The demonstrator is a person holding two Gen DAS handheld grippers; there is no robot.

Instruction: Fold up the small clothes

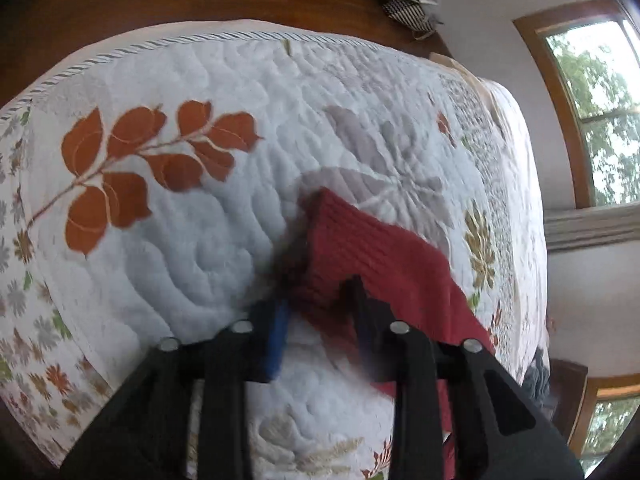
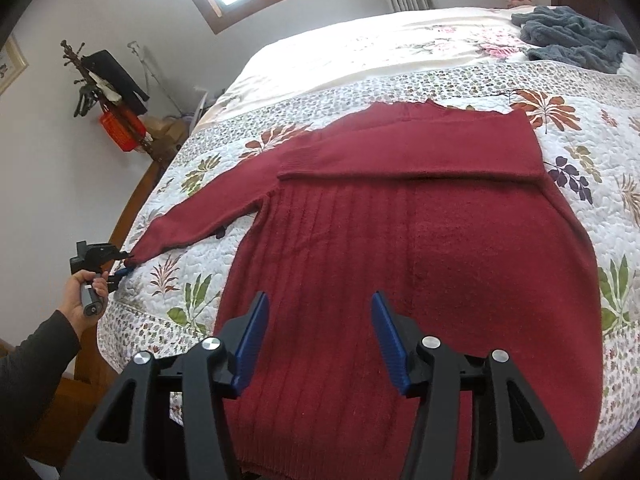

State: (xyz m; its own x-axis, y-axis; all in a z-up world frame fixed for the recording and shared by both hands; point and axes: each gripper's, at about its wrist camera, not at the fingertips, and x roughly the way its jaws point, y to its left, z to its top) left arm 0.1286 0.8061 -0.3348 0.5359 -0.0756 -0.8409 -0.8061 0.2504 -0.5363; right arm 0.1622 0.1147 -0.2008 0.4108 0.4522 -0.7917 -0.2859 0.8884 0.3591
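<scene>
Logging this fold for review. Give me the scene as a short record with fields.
garment: red sweater, spread flat on the quilted bed
one sleeve: already folded across the chest
other sleeve: outstretched sleeve, cuff at the left gripper
left gripper: at the cuff, grip unclear through blur
right gripper: open, above the hem, empty
also on bed: grey garment

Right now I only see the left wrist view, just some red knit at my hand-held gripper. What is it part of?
Observer: It's a sleeve of a red sweater spread flat on the bed.
Operator: Where's the other sleeve?
Observer: The folded sleeve lies across the chest.
Operator: What's my other hand-held gripper doing?
Observer: The right hand-held gripper is open above the sweater's lower part, holding nothing.
</scene>
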